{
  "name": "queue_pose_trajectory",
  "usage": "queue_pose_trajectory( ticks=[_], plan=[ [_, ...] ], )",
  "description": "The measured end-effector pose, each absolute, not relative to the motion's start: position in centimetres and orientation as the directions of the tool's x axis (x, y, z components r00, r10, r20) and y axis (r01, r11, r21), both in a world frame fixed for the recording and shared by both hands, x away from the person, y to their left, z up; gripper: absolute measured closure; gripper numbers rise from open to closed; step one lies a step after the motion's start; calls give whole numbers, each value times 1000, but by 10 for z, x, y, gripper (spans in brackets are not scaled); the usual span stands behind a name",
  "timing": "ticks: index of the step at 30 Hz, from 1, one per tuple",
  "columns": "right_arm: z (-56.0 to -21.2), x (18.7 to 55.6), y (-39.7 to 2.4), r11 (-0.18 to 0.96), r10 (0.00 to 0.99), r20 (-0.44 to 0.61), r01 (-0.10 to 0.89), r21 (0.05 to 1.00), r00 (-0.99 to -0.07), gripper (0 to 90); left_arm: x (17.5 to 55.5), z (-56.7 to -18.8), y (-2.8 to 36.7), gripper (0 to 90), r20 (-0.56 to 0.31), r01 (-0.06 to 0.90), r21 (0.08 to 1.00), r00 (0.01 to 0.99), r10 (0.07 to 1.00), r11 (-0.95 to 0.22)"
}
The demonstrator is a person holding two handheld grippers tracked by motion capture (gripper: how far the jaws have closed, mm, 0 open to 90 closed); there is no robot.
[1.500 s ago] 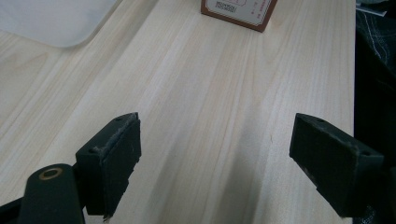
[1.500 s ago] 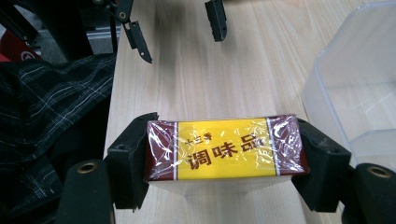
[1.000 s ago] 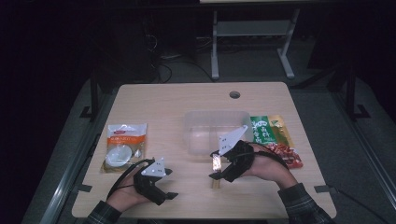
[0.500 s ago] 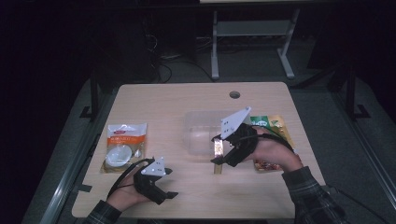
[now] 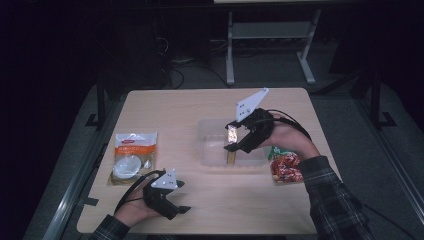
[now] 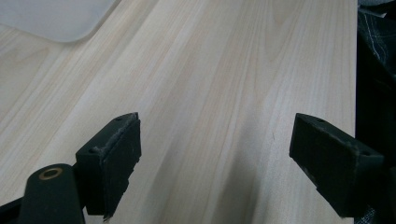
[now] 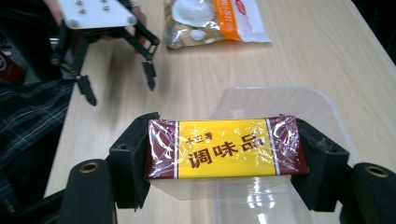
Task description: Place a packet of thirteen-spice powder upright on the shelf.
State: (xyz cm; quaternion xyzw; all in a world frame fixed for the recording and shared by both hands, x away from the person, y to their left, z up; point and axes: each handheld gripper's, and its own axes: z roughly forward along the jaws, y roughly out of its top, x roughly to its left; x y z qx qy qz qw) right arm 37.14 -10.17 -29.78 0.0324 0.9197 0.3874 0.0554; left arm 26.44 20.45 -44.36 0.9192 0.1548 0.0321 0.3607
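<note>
My right gripper (image 5: 232, 144) (image 7: 224, 158) is shut on a yellow and maroon seasoning packet (image 7: 224, 148) (image 5: 231, 135), holding it above the near rim of a clear plastic container (image 5: 215, 145) (image 7: 299, 102) at mid-table. My left gripper (image 5: 181, 201) (image 6: 224, 163) rests low over the bare wood near the table's front edge, jaws wide apart with nothing between them. In the right gripper view the left gripper (image 7: 119, 81) stands farther off, open.
A clear snack bag with an orange label (image 5: 131, 155) (image 7: 212, 18) lies at the table's left. A green and red snack bag (image 5: 286, 165) lies under my right forearm. The table (image 5: 200, 107) has a cable hole at its back edge, and desk legs stand beyond.
My right gripper has risen and moved away from the front of the table with the packet, from in front of the container to over it. The left gripper has stayed put.
</note>
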Motion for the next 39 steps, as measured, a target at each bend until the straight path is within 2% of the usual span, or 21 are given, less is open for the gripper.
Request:
queue_pose_trajectory(
  ticks=[7,21,39],
  plan=[
    [-299,395,-101,691,79,-73,2,723,-994,313,264,-445,204,161,-56,265,674,949,310,-690],
    [-316,432,-99,697,103,-33,48,715,-994,313,263,-445,205,161,-57,263,662,951,303,-701],
    [-322,439,-99,689,98,-17,56,723,-995,313,263,-445,205,161,-58,264,661,951,303,-703]
  ],
)
